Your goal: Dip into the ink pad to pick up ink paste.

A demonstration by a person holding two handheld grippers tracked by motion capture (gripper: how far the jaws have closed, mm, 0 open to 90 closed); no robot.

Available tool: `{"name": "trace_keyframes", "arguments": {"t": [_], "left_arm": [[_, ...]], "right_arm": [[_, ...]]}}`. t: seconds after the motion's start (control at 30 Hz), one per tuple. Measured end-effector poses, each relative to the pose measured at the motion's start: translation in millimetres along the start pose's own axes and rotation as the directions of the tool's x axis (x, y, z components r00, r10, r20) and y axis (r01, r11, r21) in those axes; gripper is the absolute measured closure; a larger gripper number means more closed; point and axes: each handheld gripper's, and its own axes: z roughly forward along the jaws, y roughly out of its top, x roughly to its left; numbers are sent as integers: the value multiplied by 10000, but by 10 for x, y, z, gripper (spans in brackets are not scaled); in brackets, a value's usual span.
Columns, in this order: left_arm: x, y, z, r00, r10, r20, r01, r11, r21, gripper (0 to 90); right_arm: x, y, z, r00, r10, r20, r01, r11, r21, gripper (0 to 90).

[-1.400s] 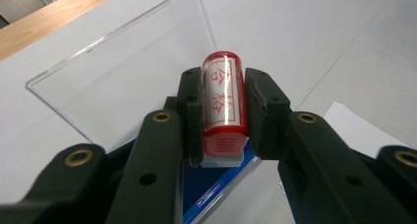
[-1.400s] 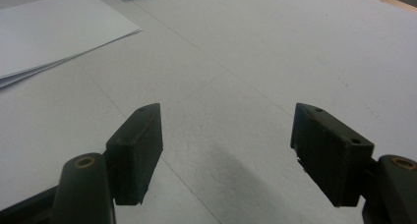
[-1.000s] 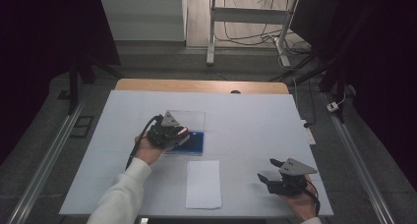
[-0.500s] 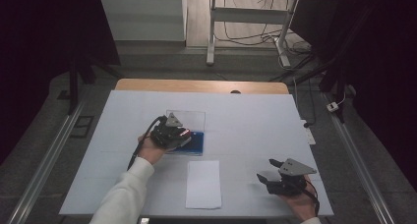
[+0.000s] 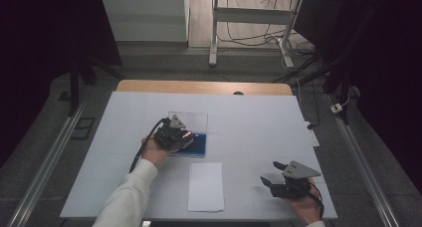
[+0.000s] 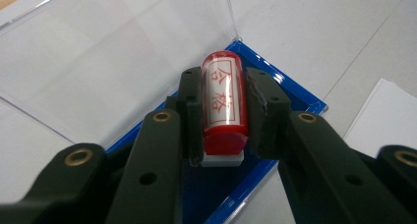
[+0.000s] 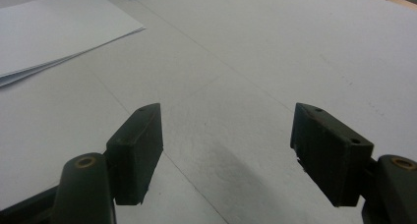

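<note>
While the left claw (image 6: 223, 111) clamps the red stamp (image 6: 224, 103), the right claw (image 7: 226, 150) gapes

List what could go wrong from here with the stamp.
1. The left gripper pinches the round red stamp by its sides over the blue ink tray; it might twist or slip.
2. The clear lid stands open just behind it; a careless lift could knock it.
3. The paper lies loose, with the right gripper open and apart, so stamping might shift it.
</note>
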Motion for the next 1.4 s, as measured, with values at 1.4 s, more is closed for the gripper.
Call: {"name": "trace_keyframes", "arguments": {"t": [1.4], "left_arm": [[39,67,58,9996,-249,107,232,9908,1334,705]], "right_arm": [[7,-6,21,9999,-73,-75,75,9997,243,281]]}}
